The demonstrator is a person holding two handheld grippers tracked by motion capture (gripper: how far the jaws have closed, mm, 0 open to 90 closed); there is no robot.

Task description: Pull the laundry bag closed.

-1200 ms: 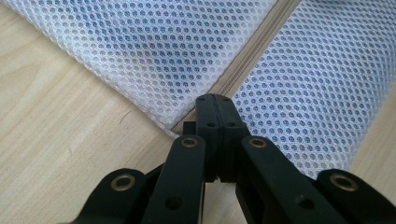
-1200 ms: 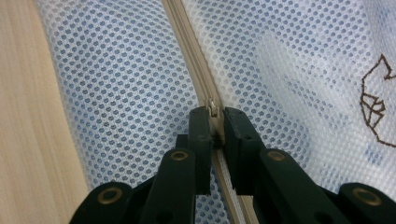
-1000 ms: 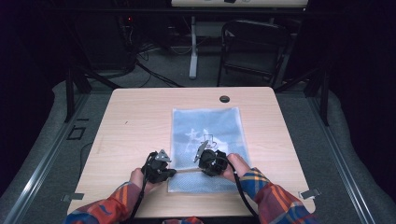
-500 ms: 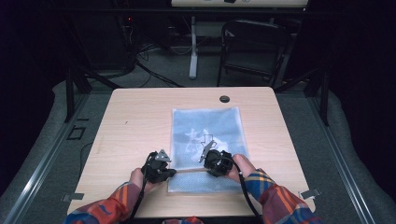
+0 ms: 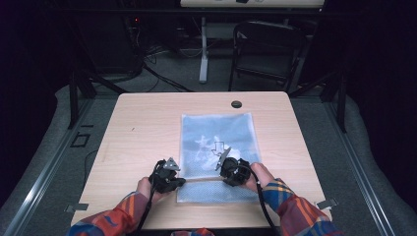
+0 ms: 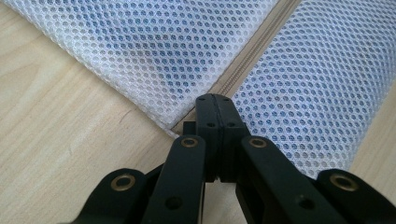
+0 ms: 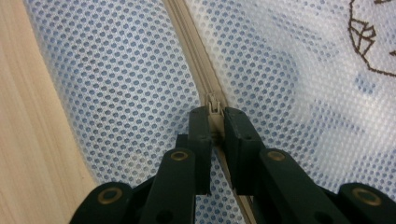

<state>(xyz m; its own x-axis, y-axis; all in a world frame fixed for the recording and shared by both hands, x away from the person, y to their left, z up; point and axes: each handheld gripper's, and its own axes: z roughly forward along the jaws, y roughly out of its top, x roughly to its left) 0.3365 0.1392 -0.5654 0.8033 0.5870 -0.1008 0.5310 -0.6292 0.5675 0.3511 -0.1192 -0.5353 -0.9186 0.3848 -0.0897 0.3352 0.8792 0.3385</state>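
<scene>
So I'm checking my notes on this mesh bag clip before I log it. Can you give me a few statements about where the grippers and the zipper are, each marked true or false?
1. The left gripper is clamped at the end of the zipper, at the edge of the mesh bag. True.
2. The right gripper has its jaws on either side of the zipper pull. True.
3. The mesh bag hangs in the air between the grippers. False: it lies flat on the table.
4. The mesh bag is red. False: it is white mesh with blue showing through.
5. In the high view, the right gripper is at the far end of the bag. False: both grippers are at its near end.
</scene>
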